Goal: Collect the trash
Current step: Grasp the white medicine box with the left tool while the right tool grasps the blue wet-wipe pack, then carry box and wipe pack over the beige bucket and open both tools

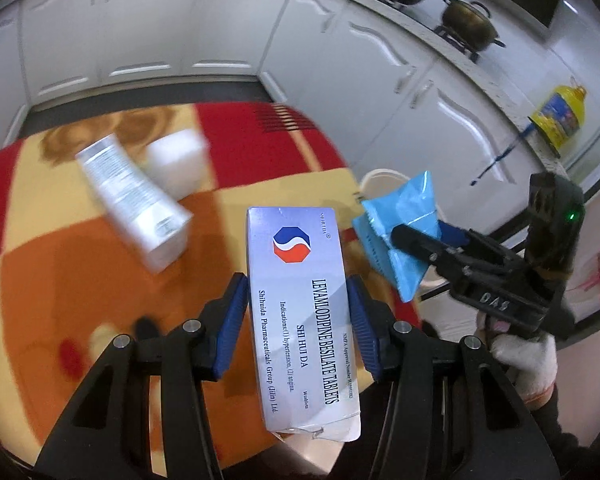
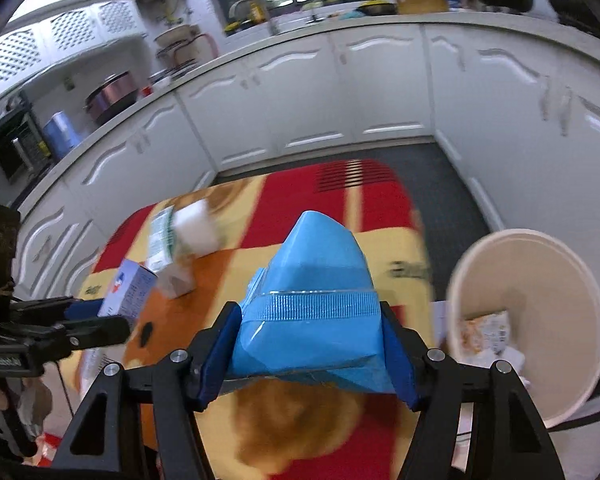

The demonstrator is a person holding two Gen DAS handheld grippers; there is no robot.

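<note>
Left tool [image 1: 298, 326] grips a pill box [image 1: 300, 312]; right tool [image 2: 310, 354] clamps a blue packet [image 2: 312, 280]; only the right view shows the bin's [image 2: 540, 264] inside.

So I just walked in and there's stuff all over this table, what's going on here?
A person is clearing trash with two tools. The left hand-held gripper is clamped on a white tablet box, lifted above the red and yellow tablecloth. The right hand-held gripper grips a crumpled blue packet, close to a white bin that already has some wrappers inside. A white tube and a white cup are still on the table.
</note>
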